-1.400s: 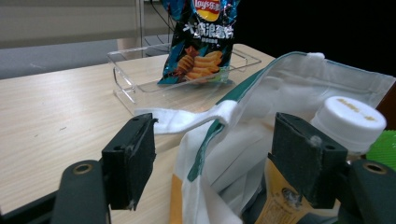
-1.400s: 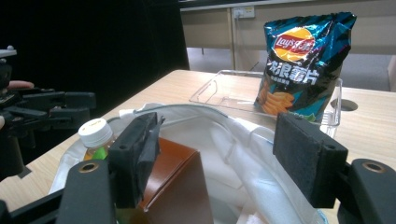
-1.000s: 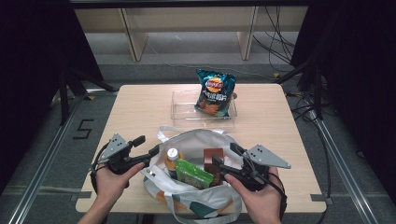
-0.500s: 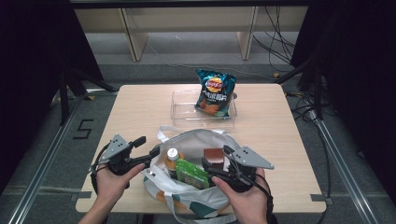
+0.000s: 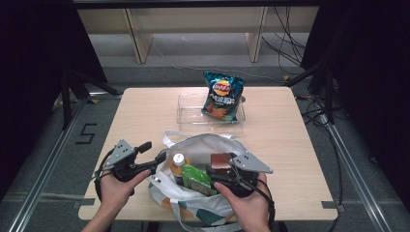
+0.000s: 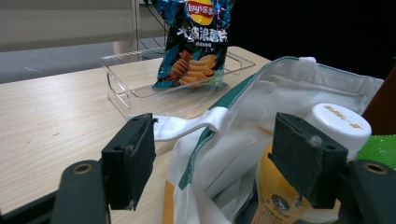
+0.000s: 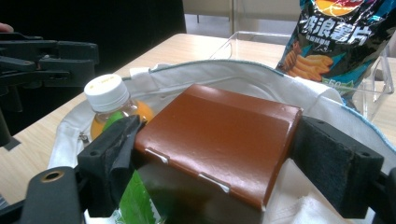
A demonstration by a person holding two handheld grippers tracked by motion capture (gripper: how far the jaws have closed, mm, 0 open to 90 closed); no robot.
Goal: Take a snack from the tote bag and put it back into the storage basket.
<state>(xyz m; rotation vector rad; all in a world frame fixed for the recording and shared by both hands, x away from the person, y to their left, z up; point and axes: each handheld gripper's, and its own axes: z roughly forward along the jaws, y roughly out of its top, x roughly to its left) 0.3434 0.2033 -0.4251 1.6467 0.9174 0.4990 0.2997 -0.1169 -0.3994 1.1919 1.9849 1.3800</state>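
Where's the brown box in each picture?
High view: the brown box sits in the white bag, low centre.
Left gripper view: only its dark edge at the far right.
Right gripper view: centre, between the tongs.
Shared landmark: the chip bag.

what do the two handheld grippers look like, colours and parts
Both the left gripper and the right gripper are black, each topped by a grey three-cornered plate, with a black cable looping behind. Jaws are black blocks with dark foam pads. Forearms are bare, no sleeves.
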